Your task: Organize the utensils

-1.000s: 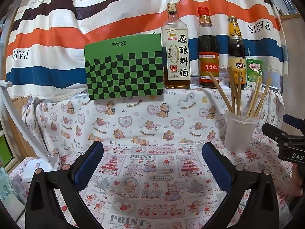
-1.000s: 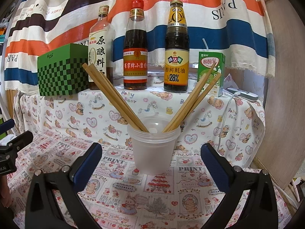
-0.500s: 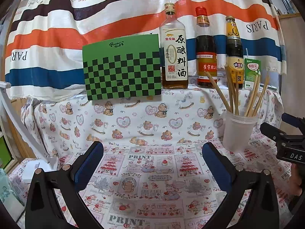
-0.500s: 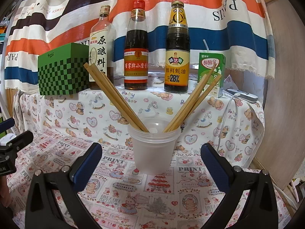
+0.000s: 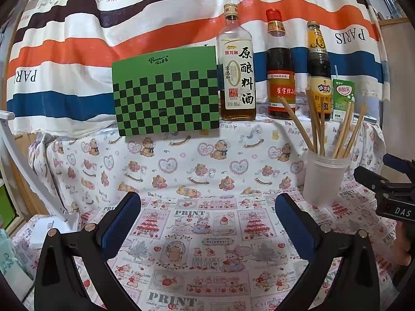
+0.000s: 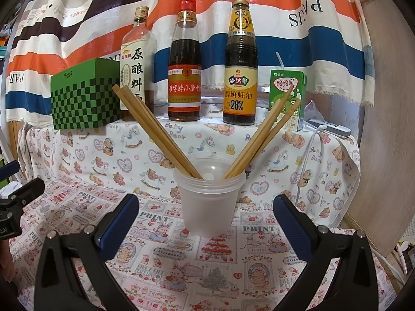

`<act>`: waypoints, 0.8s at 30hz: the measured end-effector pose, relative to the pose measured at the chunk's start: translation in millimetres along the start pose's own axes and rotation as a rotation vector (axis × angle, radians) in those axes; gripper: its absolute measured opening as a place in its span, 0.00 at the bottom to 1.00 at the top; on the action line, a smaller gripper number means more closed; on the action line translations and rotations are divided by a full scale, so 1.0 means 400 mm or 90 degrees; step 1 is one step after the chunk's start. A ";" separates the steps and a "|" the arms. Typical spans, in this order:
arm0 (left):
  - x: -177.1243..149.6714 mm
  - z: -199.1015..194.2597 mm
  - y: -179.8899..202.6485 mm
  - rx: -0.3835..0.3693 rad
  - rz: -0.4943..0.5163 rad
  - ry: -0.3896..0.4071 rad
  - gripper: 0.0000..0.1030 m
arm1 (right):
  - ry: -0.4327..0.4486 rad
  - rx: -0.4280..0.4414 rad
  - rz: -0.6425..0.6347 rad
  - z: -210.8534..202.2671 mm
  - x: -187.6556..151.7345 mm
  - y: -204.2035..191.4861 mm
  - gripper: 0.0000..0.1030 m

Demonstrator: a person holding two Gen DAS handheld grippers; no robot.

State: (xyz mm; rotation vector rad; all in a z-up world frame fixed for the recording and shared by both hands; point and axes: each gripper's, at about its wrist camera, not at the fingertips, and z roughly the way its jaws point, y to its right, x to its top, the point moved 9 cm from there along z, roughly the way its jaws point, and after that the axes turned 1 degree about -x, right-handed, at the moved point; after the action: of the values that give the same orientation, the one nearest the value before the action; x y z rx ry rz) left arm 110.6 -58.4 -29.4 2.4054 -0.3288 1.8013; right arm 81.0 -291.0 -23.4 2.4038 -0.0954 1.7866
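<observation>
In the right wrist view we see our left gripper [image 6: 15, 207] cut off at 9 o'clock, so its jaws cannot be read there. In its own view the left gripper [image 5: 207, 223] is spread wide over the printed cloth [image 5: 207, 246] with nothing between its fingers.

The box [image 6: 83, 98] stands at 10 o'clock on the raised shelf, with three bottles [image 6: 184, 72] and a carton [image 6: 286, 98] to its right.

The cup [image 6: 209, 199] stands upright on the cloth at centre, just ahead of our right gripper [image 6: 206, 223], which is released and empty. The chopsticks [image 6: 155, 132] stand in the cup, tips down. One pair leans toward 11 o'clock, the other toward 1 o'clock. Their lower ends blur behind the frosted wall.

A white cable [image 6: 308, 153] hangs at 3 o'clock.
</observation>
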 end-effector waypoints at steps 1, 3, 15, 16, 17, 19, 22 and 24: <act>0.000 0.000 0.000 0.000 0.000 0.000 1.00 | 0.000 0.000 0.000 0.001 0.000 0.000 1.00; -0.001 0.000 0.001 -0.001 0.001 0.000 1.00 | -0.001 0.000 0.001 0.000 0.000 0.001 1.00; -0.003 0.003 0.002 -0.005 0.002 -0.003 1.00 | -0.001 0.000 0.001 0.001 0.001 0.000 1.00; -0.003 0.003 0.003 -0.005 0.002 -0.003 1.00 | -0.001 0.000 0.001 0.001 0.002 -0.001 1.00; -0.003 0.003 0.001 -0.004 0.002 -0.003 1.00 | -0.002 0.000 0.001 0.001 0.002 0.000 1.00; -0.003 0.003 0.001 -0.005 0.002 -0.003 1.00 | -0.004 0.002 0.002 0.003 0.000 -0.001 1.00; -0.002 0.004 0.003 -0.005 0.002 -0.003 1.00 | -0.008 0.004 0.003 0.006 -0.005 -0.002 1.00; -0.003 0.004 0.002 -0.005 0.002 -0.004 1.00 | -0.007 0.004 0.002 0.004 -0.006 -0.003 1.00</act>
State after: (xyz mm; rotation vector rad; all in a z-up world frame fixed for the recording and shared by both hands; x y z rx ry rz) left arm 111.5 -59.4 -31.0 2.4073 -0.3398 1.7899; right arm 81.9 -290.2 -26.3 2.4191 -0.0965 1.7778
